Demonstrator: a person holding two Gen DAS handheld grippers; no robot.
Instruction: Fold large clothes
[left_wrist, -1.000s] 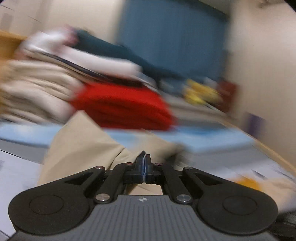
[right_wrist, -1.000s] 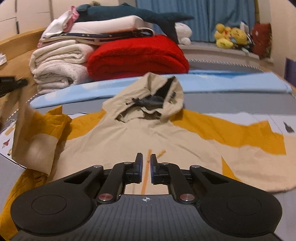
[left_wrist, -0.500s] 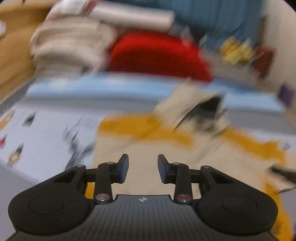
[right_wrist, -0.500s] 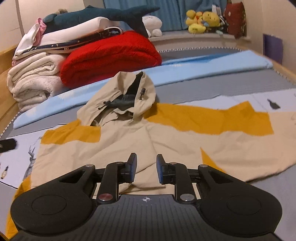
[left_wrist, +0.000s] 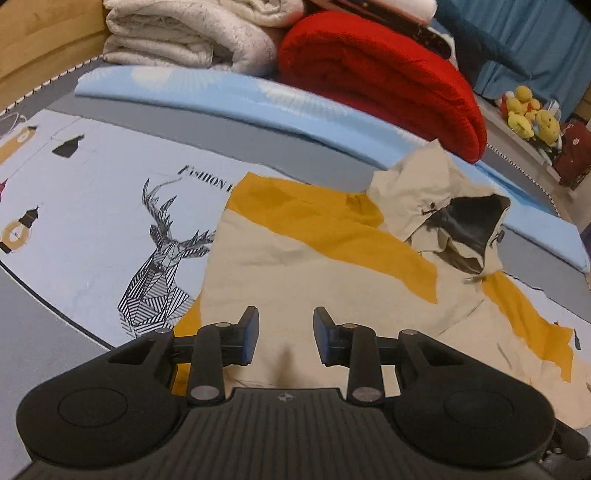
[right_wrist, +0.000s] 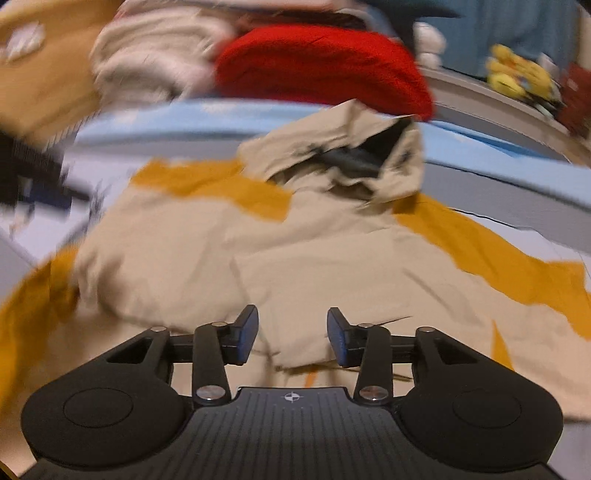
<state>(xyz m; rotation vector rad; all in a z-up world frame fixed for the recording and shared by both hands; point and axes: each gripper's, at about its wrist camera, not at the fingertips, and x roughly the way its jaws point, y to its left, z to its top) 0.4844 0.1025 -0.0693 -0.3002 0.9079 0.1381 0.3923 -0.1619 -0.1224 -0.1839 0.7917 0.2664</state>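
We judge the fold barely begun: the hooded jacket (left_wrist: 303, 273) lies on the bed (left_wrist: 88, 206), one sleeve folded in near its left edge, while our left gripper (left_wrist: 283, 334) and right gripper (right_wrist: 291, 336), jaws just opened, hold nothing.

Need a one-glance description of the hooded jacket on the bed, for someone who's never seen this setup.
Start at the bed, with its printed sheet showing a line-drawn deer. To the right of that deer lies the jacket, spread flat in front of a rolled red blanket. It is the only beige garment with mustard-yellow panels, and its hood stands open, showing a dark lining.
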